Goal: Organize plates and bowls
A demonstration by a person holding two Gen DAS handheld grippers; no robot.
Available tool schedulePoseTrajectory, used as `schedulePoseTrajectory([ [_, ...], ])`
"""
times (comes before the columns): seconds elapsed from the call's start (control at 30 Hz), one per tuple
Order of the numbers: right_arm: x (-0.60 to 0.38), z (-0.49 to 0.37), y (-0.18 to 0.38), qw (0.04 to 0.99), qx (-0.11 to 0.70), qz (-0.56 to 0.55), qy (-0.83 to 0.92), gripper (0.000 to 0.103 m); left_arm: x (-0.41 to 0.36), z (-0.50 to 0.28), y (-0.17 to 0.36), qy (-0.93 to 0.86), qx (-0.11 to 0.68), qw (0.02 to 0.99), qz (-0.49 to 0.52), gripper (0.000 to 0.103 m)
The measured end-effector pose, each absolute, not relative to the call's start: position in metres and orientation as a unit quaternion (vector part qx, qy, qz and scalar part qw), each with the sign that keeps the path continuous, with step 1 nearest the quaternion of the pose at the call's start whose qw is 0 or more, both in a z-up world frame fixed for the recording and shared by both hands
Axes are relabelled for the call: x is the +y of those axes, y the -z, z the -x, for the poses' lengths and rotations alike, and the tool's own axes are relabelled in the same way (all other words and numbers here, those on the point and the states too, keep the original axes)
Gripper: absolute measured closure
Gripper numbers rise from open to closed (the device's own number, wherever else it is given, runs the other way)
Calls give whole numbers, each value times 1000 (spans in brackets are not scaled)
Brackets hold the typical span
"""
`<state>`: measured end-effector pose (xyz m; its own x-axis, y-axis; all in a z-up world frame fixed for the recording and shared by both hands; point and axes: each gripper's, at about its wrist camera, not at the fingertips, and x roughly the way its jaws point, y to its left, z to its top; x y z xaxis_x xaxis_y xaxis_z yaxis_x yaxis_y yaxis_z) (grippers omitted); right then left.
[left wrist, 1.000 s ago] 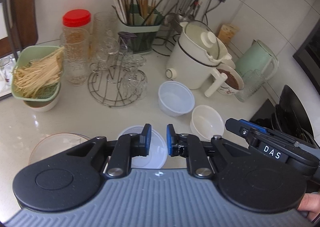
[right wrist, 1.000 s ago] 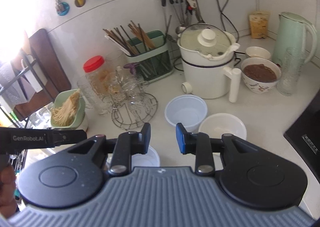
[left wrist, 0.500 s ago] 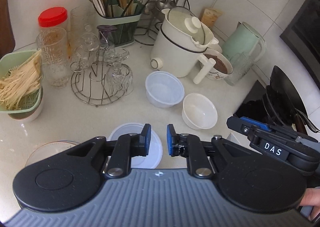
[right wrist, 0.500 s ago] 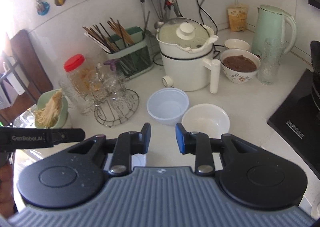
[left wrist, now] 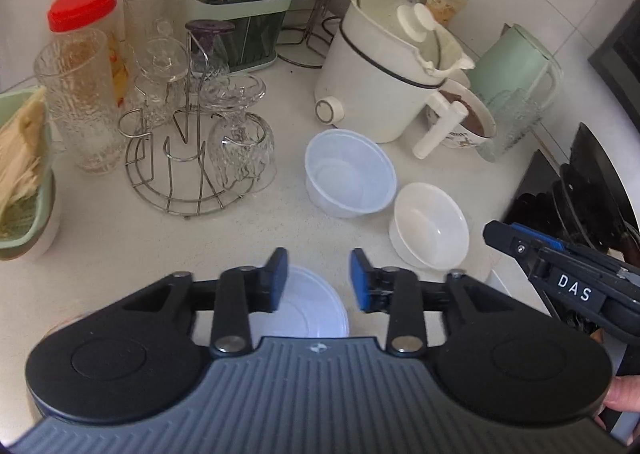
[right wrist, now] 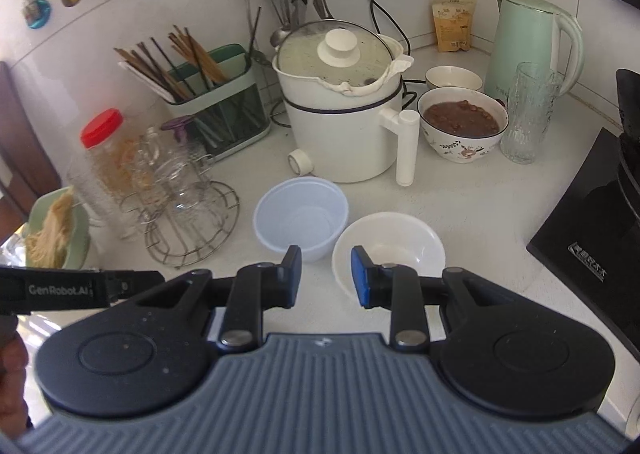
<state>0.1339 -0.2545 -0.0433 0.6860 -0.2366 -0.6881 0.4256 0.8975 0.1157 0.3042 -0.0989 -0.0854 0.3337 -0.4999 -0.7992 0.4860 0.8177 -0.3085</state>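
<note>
A translucent plastic bowl (left wrist: 350, 172) (right wrist: 301, 216) and a white bowl (left wrist: 430, 224) (right wrist: 390, 246) stand side by side on the white counter. A flat translucent plate (left wrist: 308, 304) lies just under my left gripper (left wrist: 319, 280), which is open and empty above it. My right gripper (right wrist: 326, 276) is open and empty, hovering just before the white bowl's near left rim. The right gripper also shows in the left wrist view (left wrist: 560, 274), at the right beside the white bowl.
A wire glass rack with upturned glasses (left wrist: 200, 150) stands left. A white electric pot (right wrist: 344, 110), a bowl of brown food (right wrist: 462, 126), a green kettle (right wrist: 532, 46) and a tall glass (right wrist: 528, 114) stand behind. A black stove (right wrist: 592, 246) lies right. A green noodle basket (left wrist: 20, 174) sits far left.
Both grippers have moved forward and lower toward the bowls. The left gripper's jaws have opened wider. The bowls and plate have not moved.
</note>
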Motion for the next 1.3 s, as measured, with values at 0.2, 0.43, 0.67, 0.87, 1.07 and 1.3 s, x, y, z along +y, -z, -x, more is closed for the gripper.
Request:
schedulePoseTrajectory([
  [0.2,-280,-161,52,907,355,-119,192,72,-115,-336,98,287,500,817,9,57],
  [0.43,-304,-191,61,909,356,-115,183,38,-138,-367,111,277,508,815,11,51],
  [0.67,-325,-224,84,901,381,-130,161,40,-164,-394,134,279,525,804,16,51],
  [0.87,-336,-258,106,893,405,-139,141,57,-184,-412,155,283,537,794,19,52],
  [1.07,-336,-283,131,881,435,-132,129,75,-194,-424,171,291,554,780,21,54],
  [1.3,-334,-294,150,873,456,-109,133,83,-193,-430,187,285,578,764,30,79],
])
